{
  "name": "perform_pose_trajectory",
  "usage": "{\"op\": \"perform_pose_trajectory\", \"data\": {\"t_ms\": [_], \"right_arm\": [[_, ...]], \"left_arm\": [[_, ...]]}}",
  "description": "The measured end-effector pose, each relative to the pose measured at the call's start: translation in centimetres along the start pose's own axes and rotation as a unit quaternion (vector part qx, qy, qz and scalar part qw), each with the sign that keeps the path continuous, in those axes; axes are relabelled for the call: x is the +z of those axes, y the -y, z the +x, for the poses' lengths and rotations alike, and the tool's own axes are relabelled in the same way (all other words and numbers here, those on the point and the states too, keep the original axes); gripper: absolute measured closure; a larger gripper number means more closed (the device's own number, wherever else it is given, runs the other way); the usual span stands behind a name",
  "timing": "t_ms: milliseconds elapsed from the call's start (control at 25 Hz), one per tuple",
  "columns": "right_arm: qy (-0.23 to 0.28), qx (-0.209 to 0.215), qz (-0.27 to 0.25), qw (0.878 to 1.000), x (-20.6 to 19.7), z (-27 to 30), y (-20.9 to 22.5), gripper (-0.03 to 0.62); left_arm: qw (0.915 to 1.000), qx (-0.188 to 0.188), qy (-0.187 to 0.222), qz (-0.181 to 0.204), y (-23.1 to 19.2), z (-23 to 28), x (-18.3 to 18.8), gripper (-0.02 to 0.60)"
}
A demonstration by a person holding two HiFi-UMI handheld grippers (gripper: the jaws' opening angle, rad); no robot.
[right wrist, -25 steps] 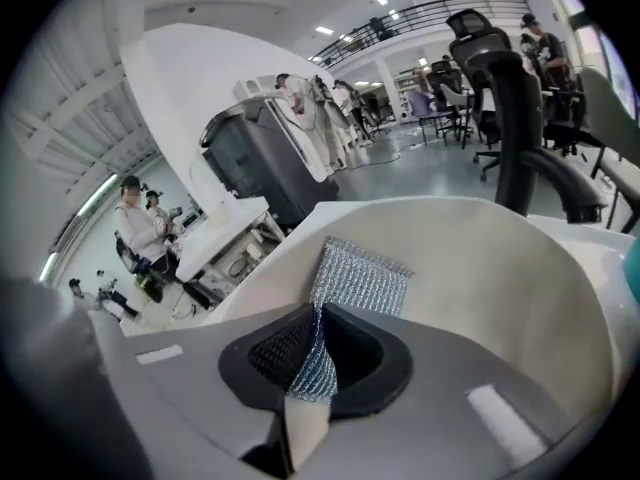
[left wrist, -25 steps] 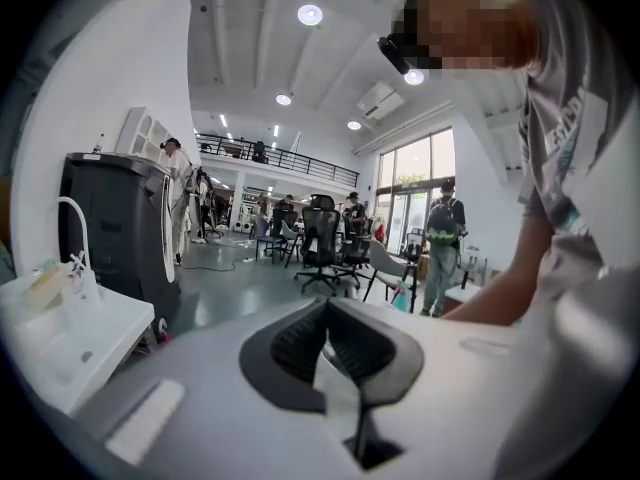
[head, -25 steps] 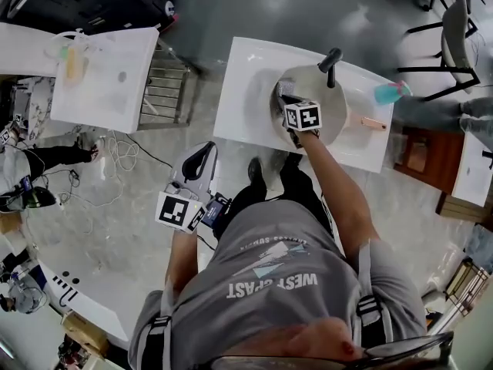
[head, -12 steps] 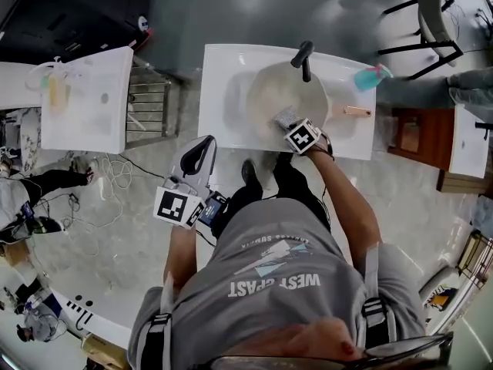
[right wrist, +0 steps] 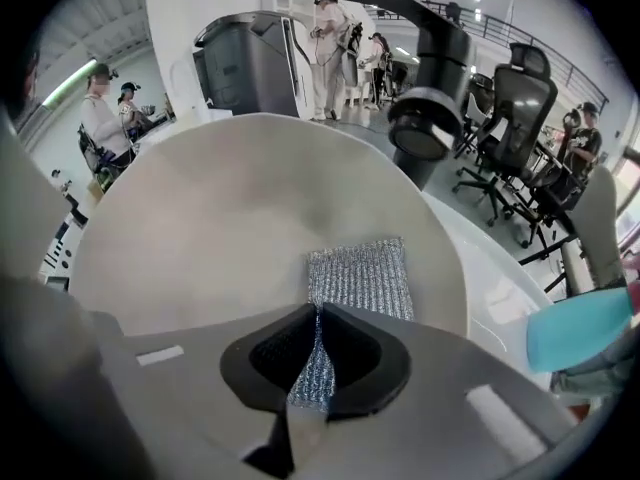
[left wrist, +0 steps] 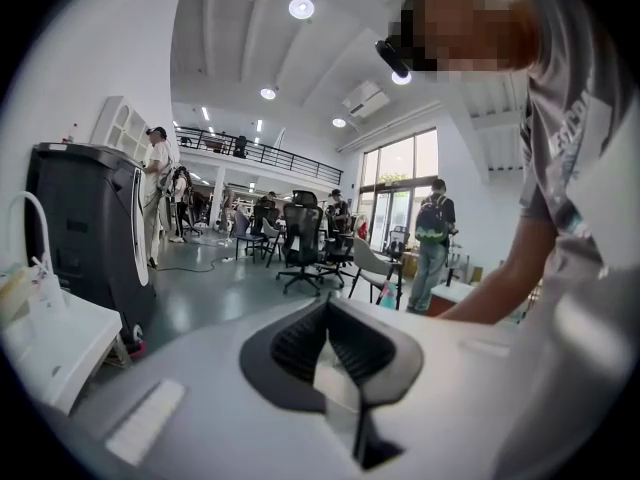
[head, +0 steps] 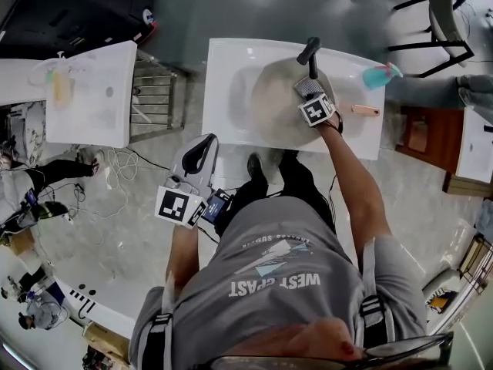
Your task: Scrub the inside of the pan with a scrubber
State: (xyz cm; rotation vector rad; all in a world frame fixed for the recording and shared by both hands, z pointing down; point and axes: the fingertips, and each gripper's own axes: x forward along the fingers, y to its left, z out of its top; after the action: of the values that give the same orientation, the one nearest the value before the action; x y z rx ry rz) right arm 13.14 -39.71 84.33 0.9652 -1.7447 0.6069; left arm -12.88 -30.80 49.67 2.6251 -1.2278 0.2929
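A round beige pan lies in the white sink, its copper handle pointing right. My right gripper is over the pan's far right side, shut on a silver mesh scrubber that lies flat on the pan's inner surface. In the right gripper view the jaws pinch the scrubber's near edge. My left gripper hangs over the floor to the left of the sink, shut with nothing in it.
A black faucet stands just beyond the pan's far rim. A teal spray bottle sits at the sink's right end. A white table and a metal rack stand to the left, a wooden stool to the right.
My right gripper has swept the scrubber across the pan, from the near right rim half a second ago up to the far right by the faucet. The left gripper has stayed put.
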Motion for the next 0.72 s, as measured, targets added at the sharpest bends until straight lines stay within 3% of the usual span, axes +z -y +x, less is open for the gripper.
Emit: {"op": "perform_pose_trajectory", "data": {"t_ms": [240, 400, 560, 720], "right_arm": [[0.075, 0.067, 0.043, 0.994, 6.3, 0.9, -3.9, 0.569], [0.100, 0.125, 0.015, 0.987, 9.3, 0.1, -9.0, 0.571], [0.096, 0.171, -0.022, 0.980, 9.1, -1.4, -14.0, 0.571], [0.066, 0.193, -0.058, 0.977, 6.0, -3.1, -16.6, 0.574]], "left_arm": [[0.9997, 0.023, -0.005, -0.008, -0.8, -1.3, -0.8, 0.580], [0.9994, 0.033, -0.004, -0.011, -1.1, -2.1, -1.1, 0.580], [0.9993, 0.035, 0.001, -0.012, -1.3, -2.6, -1.2, 0.580], [0.9996, 0.026, 0.006, -0.011, -1.1, -2.5, -0.9, 0.580]]}}
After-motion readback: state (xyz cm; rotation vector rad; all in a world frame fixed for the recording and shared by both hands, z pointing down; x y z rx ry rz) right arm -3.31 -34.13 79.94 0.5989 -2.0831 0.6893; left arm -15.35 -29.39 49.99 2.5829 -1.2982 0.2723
